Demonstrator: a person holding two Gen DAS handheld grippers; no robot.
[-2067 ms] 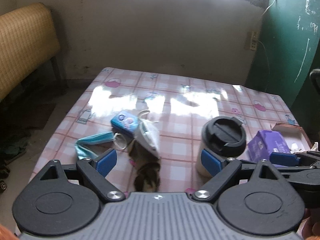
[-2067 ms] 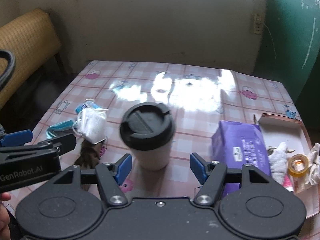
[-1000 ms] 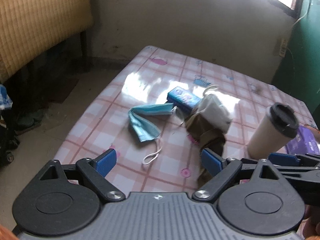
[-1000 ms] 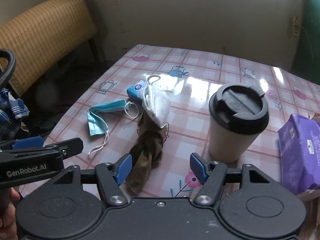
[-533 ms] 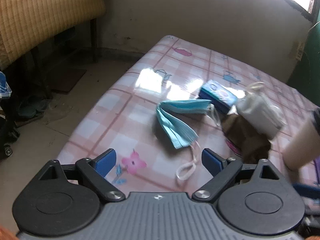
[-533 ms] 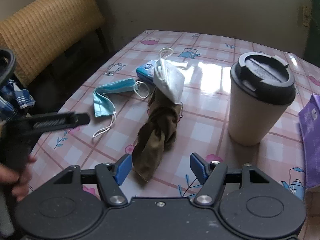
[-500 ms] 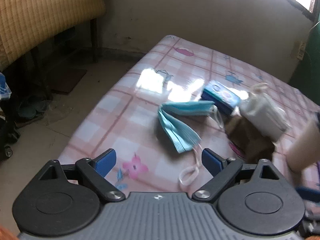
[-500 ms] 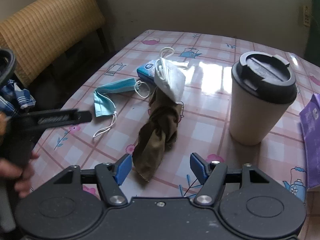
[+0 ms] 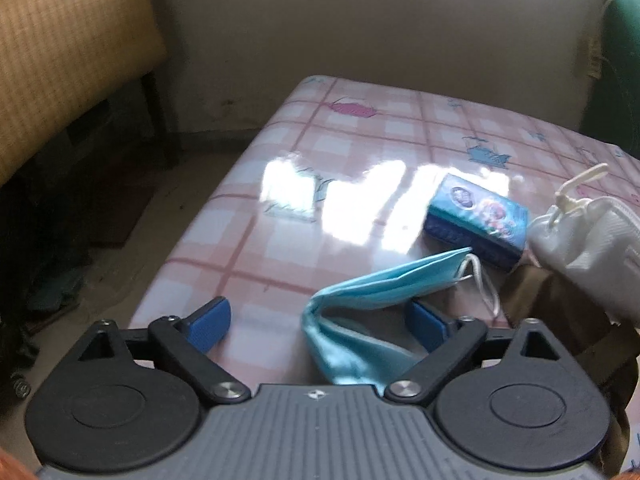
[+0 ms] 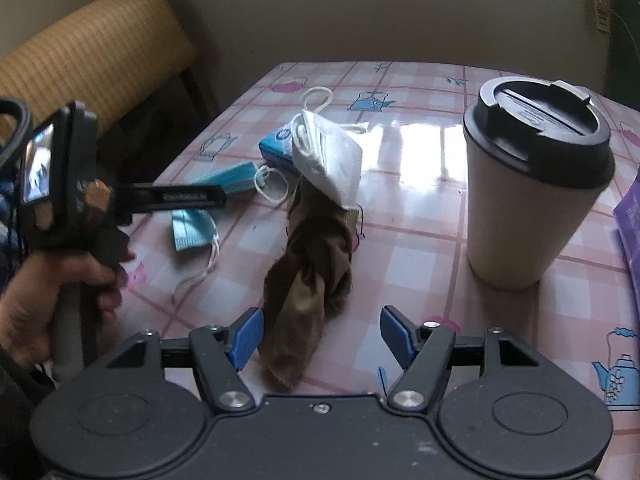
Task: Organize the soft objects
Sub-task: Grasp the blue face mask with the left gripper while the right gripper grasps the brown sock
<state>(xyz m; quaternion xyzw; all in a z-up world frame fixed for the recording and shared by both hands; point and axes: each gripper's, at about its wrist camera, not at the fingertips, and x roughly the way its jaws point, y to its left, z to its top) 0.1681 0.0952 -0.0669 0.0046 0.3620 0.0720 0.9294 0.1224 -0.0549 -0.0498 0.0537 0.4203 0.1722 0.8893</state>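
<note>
Left wrist: crumpled, folded blue mask [image 9: 360, 320]

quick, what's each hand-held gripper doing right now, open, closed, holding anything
Left hand-held gripper: open, jaws just narrowed slightly, over the blue mask, holding nothing.
Right hand-held gripper: open, empty.

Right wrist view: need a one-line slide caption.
Open right gripper over a twisted brown cloth, white mask on its far end, lidded cup alongside.
</note>
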